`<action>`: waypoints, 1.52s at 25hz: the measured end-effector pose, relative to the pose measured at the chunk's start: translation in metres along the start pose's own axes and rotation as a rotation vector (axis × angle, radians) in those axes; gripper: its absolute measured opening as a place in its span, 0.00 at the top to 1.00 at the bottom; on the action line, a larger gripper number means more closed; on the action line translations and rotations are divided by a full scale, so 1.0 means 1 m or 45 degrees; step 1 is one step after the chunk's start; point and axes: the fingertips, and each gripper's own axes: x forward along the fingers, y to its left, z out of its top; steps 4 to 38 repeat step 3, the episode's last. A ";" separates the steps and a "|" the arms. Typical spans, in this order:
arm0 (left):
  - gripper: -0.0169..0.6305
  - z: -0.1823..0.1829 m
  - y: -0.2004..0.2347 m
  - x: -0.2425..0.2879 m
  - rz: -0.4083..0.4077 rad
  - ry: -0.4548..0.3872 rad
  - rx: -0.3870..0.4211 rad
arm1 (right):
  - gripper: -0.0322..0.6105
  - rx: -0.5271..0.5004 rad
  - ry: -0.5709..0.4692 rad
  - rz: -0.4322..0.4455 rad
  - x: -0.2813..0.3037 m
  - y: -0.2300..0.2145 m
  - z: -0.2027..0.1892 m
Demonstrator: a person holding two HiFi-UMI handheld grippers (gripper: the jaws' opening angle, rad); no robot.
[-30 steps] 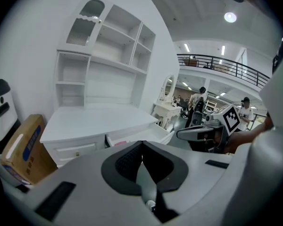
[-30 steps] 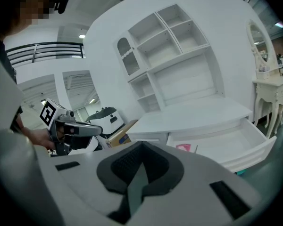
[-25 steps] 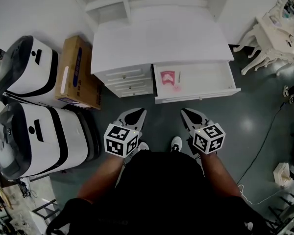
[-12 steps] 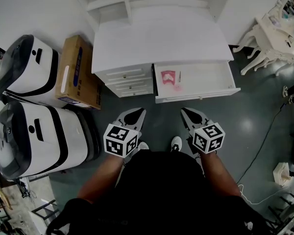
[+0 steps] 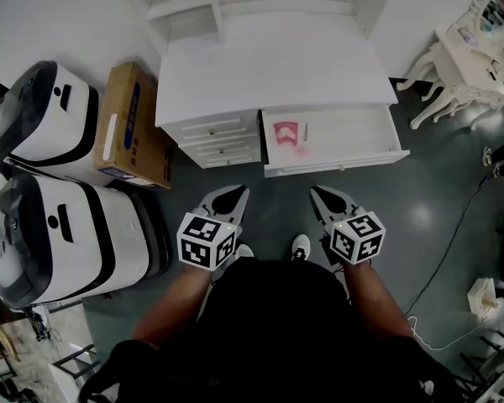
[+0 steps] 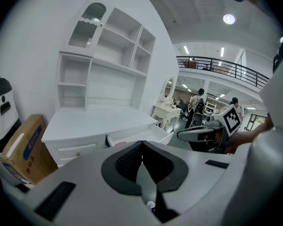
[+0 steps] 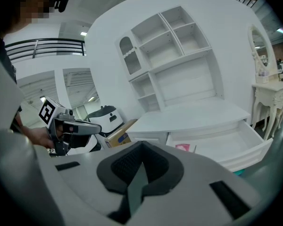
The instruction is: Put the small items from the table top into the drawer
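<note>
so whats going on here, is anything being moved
Nothing is being carried right now. A person stands in front of a white desk, holding the left claw and right claw low, both shut and empty. The drawer is pulled open, with a pink item and a thin stick-like item inside. No small items show on the table top.

I stand in a big indoor hall, like a test lab: a balcony railing (image 6: 212,65) overhead, a grey floor (image 5: 454,200), white machines (image 5: 55,112), a cardboard box (image 5: 130,128), and home furniture on show, a white desk (image 5: 273,65) and a dressing table (image 5: 470,49).
</note>
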 end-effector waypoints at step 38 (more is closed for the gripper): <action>0.96 0.000 0.000 0.000 -0.001 -0.002 0.002 | 0.91 -0.005 0.001 0.000 0.000 0.000 0.000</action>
